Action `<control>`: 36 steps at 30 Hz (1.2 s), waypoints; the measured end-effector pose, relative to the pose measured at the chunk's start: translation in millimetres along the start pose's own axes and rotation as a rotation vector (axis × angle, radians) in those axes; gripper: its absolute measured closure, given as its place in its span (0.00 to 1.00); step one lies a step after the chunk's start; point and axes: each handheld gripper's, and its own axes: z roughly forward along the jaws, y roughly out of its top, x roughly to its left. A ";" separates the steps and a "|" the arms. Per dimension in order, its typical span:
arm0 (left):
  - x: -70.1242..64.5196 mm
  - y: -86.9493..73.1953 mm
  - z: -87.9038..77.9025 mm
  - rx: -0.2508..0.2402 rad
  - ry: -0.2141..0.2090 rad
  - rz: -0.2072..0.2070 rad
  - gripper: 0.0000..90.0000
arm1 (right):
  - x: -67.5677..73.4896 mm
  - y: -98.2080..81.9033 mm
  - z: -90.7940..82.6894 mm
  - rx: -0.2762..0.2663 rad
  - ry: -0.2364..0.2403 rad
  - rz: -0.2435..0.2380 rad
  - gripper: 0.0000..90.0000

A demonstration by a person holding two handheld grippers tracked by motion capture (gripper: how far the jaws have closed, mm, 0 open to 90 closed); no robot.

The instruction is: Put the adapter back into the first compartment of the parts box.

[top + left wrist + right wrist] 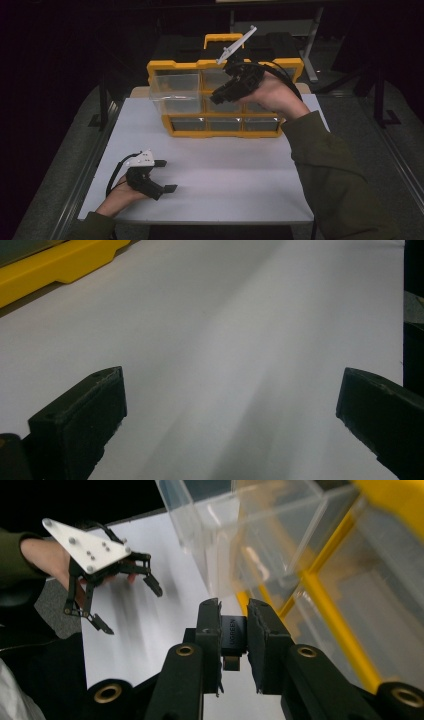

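Observation:
A yellow drawer cabinet (220, 125) with clear drawers stands at the back of the white table (225, 170). Its top-left clear drawer (175, 90) is pulled out. My right gripper (216, 97) hangs in front of the cabinet's upper row. In the right gripper view its jaws (234, 615) are shut on a small black plug-like adapter (234, 635) with printed lettering, and the pulled-out drawer (240, 530) lies just beyond. My left gripper (166, 176) rests low at the table's front left, open, with nothing between its fingers (90, 405).
The cabinet's yellow base (55, 265) runs along the top left of the left gripper view, with bare white table (225, 315) ahead of the jaws. The right forearm in a green sleeve (325, 165) crosses the table's right side. The surroundings are dark.

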 end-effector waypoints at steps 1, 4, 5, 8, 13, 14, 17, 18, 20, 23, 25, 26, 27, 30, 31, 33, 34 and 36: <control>0.1 0.1 0.0 0.001 0.001 0.001 0.00 | -0.3 2.9 -1.7 -0.003 -0.003 0.001 0.84; 0.1 0.1 -0.1 0.003 0.000 0.005 0.00 | -1.4 11.8 -6.7 -0.018 -0.005 -0.006 0.84; 0.2 0.1 -0.1 0.003 0.001 0.004 0.00 | -2.0 14.9 -8.0 -0.023 -0.006 -0.008 0.84; 0.1 0.1 -0.3 0.003 0.001 0.005 0.00 | -3.1 24.4 -10.2 -0.037 -0.004 -0.011 0.84; 0.3 0.4 -0.2 0.001 0.000 0.002 0.00 | -3.3 43.0 -9.5 -0.064 0.008 -0.019 0.84; 0.3 0.4 -0.2 0.001 0.000 0.002 0.00 | -3.3 43.0 -9.5 -0.064 0.008 -0.019 0.84; -0.2 1.0 -0.3 -0.002 0.001 0.002 0.00 | -3.5 52.1 -5.7 -0.063 0.013 -0.018 0.84; -0.3 1.2 -0.3 -0.002 0.002 0.003 0.00 | -3.7 54.9 -4.2 -0.065 0.014 -0.020 0.84; -0.5 1.5 -0.1 -0.002 0.000 -0.001 0.00 | -3.4 59.8 -1.0 -0.064 0.019 -0.024 0.84; -0.9 2.3 0.2 -0.006 -0.001 0.001 0.00 | -2.6 66.2 7.3 -0.056 0.024 -0.026 0.84; -0.7 2.2 0.0 -0.005 -0.001 0.000 0.00 | -1.9 68.1 12.2 -0.051 0.027 -0.023 0.84; -0.7 2.2 0.0 -0.005 -0.001 0.000 0.00 | -1.9 68.1 12.2 -0.051 0.027 -0.023 0.84; -0.3 2.2 -0.4 -0.007 0.001 0.000 0.00 | -1.9 69.4 18.3 -0.036 0.024 -0.028 0.83; -0.2 2.2 -0.4 -0.007 0.001 0.001 0.00 | -2.9 70.2 23.4 -0.026 0.017 -0.028 0.83; 0.1 1.7 -0.5 -0.005 0.001 0.000 0.00 | -3.8 70.2 25.4 -0.035 0.010 -0.024 0.77; 0.4 1.4 -0.6 -0.006 0.001 -0.001 0.00 | -4.9 69.0 24.4 -0.049 0.011 -0.015 0.73; 0.7 1.1 -0.8 -0.007 0.001 -0.002 0.00 | -4.9 69.0 24.4 -0.049 0.011 -0.015 0.73; 1.1 0.7 -1.4 -0.006 0.002 -0.002 0.00 | -5.8 66.9 21.7 -0.059 0.008 -0.005 0.68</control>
